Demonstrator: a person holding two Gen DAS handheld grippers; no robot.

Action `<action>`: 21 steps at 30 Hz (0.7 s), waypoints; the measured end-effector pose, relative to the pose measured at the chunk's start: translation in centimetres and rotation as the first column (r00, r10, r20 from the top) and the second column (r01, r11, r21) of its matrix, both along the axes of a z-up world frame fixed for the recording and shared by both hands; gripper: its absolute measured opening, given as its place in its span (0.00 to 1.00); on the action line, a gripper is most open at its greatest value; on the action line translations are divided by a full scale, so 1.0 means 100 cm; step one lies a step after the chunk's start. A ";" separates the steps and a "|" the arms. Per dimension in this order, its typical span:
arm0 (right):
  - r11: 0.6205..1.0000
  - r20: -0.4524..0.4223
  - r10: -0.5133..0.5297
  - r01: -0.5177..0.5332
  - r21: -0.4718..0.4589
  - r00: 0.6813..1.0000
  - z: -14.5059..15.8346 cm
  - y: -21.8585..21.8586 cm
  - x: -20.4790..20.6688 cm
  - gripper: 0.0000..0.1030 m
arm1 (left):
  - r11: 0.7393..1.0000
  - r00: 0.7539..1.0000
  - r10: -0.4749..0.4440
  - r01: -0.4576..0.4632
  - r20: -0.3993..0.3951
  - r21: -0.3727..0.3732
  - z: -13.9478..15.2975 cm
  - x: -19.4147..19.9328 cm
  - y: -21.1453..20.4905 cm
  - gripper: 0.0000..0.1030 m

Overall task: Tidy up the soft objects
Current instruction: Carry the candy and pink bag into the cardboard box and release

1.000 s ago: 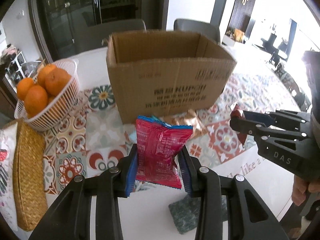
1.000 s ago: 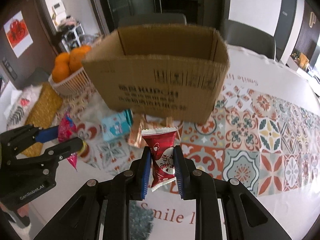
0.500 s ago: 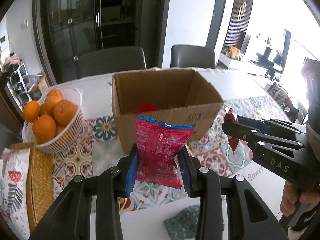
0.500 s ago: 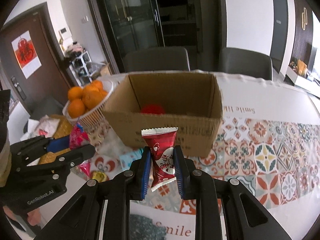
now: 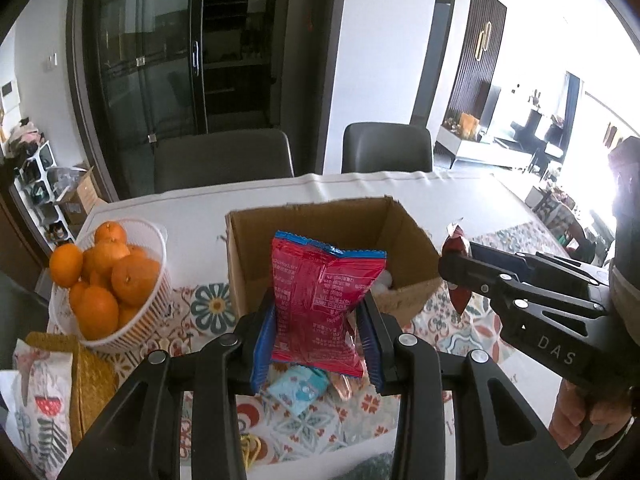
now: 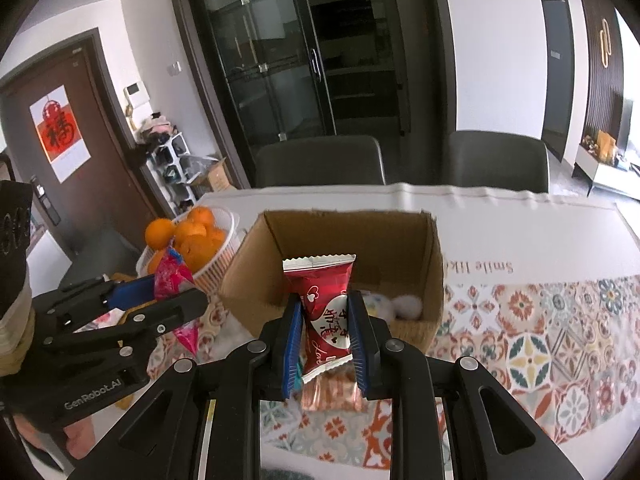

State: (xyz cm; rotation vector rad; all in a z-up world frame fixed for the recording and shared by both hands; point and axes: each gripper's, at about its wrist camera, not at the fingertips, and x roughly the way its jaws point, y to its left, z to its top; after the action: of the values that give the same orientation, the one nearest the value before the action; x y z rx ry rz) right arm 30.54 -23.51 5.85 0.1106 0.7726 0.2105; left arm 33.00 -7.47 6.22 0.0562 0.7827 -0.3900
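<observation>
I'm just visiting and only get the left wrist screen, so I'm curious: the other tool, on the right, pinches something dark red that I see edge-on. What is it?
Observer: In the right wrist view, the right gripper is shut on a dark red snack packet with a white heart on its face and a crimped white top edge.
Visitor: My own red bag blocks the box. Anything inside?
Observer: Behind the red bag in your left gripper, the right view shows a white fluffy thing on the floor of the cardboard box.
Visitor: What's off to my left?
Observer: A brown door bearing a red-and-white poster.
</observation>
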 end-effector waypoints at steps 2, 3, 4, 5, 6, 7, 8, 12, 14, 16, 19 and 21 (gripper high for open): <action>1.000 0.010 -0.001 0.001 0.001 1.000 0.005 -0.001 0.009 0.23 | 1.000 1.000 -0.002 0.002 0.002 -0.003 0.002 0.006 -0.001 0.37; 1.000 0.012 -0.001 0.001 -0.002 1.000 0.006 -0.002 0.012 0.23 | 1.000 1.000 -0.007 0.007 -0.002 -0.003 0.003 0.011 -0.002 0.37; 1.000 0.013 -0.003 0.003 -0.002 1.000 0.007 -0.003 0.015 0.23 | 1.000 1.000 -0.007 0.007 -0.004 -0.001 0.004 0.013 -0.003 0.37; 1.000 0.014 -0.002 0.002 -0.002 1.000 0.008 -0.003 0.018 0.23 | 1.000 1.000 -0.005 0.005 -0.006 0.004 0.004 0.017 -0.004 0.37; 1.000 0.015 -0.001 0.001 -0.005 1.000 0.009 -0.003 0.022 0.23 | 1.000 1.000 -0.005 0.005 -0.008 0.009 0.004 0.022 -0.005 0.37; 1.000 0.015 -0.002 0.002 -0.006 1.000 0.009 -0.004 0.025 0.23 | 1.000 1.000 -0.007 0.007 -0.010 0.012 0.004 0.025 -0.005 0.37; 1.000 0.012 -0.003 0.003 -0.009 1.000 0.010 -0.004 0.030 0.23 | 1.000 1.000 -0.008 0.008 -0.015 0.014 0.004 0.028 -0.006 0.37; 1.000 -0.005 -0.005 0.005 -0.019 1.000 0.007 -0.004 0.045 0.23 | 1.000 0.998 -0.014 0.016 -0.060 0.027 0.000 0.048 -0.010 0.37; 1.000 -0.016 -0.010 0.010 -0.025 1.000 0.004 -0.004 0.053 0.23 | 0.999 0.997 -0.009 0.012 -0.074 0.040 -0.002 0.057 -0.013 0.37; 1.000 -0.030 -0.011 0.010 -0.027 0.999 0.002 -0.004 0.060 0.23 | 0.999 0.996 -0.004 0.008 -0.090 0.049 -0.004 0.067 -0.016 0.37; 0.999 -0.057 -0.017 0.015 -0.031 0.998 -0.005 -0.006 0.073 0.23 | 0.998 0.993 -0.004 0.011 -0.119 0.056 -0.011 0.083 -0.021 0.37; 0.999 -0.076 -0.024 0.022 -0.029 0.997 -0.012 -0.009 0.083 0.23 | 0.998 0.990 0.002 0.007 -0.141 0.066 -0.016 0.093 -0.024 0.37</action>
State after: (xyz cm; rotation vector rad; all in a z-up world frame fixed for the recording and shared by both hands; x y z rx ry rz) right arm 38.81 -24.38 4.66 0.1014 0.8496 0.1747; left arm 42.34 -9.90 4.67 0.0922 0.9354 -0.3735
